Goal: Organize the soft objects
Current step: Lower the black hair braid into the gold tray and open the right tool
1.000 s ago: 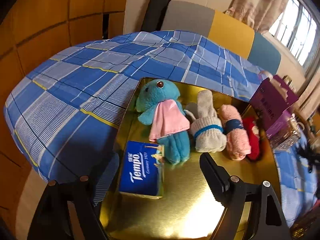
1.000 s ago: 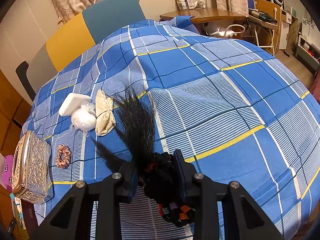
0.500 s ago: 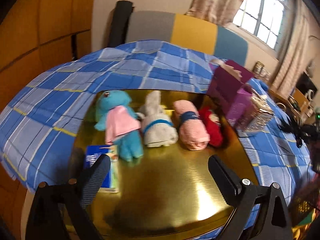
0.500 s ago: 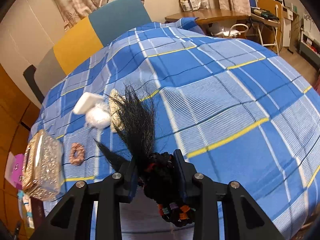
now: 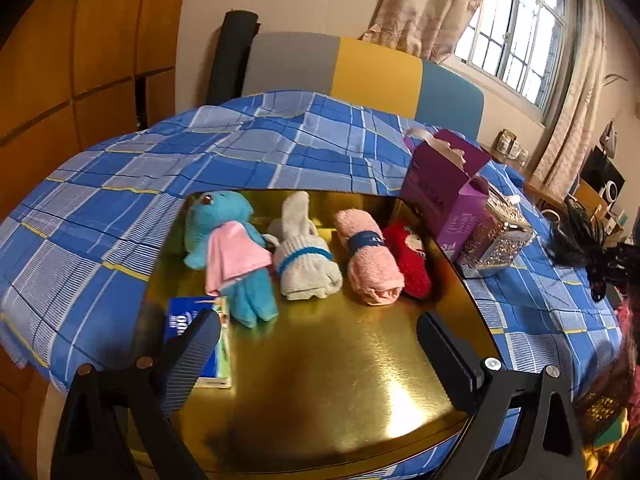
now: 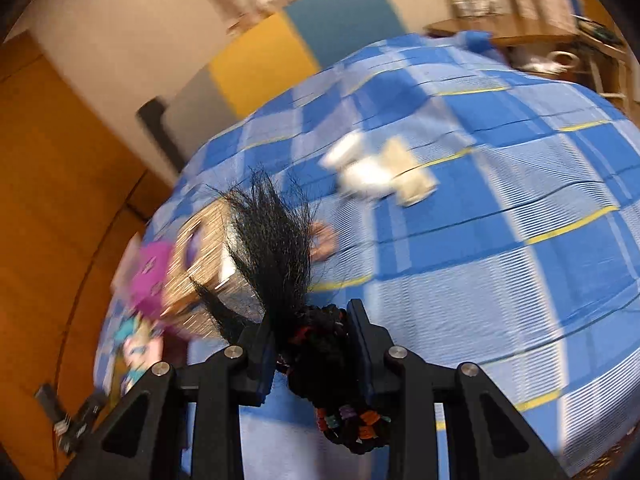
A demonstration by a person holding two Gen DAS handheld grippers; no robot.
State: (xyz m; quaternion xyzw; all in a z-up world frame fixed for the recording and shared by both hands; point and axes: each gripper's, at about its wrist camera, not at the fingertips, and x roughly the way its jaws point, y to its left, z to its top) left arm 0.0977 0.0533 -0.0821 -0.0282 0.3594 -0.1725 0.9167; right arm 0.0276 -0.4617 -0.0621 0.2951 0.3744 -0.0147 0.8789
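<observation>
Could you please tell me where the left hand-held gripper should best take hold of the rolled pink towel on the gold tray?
Probably the rolled pink towel at its near half, below the dark band, from above, jaws across its width: neighbours crowd both sides, so fingers must slip in.

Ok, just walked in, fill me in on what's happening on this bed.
Soft things are being sorted onto a gold tray. The right tongs are shut on a black tasselled hair tie, held above the blue plaid cover. The left tongs hang open and empty over the tray, where a blue plush, a white sock roll, a pink towel roll and a red toy lie in a row.
</observation>
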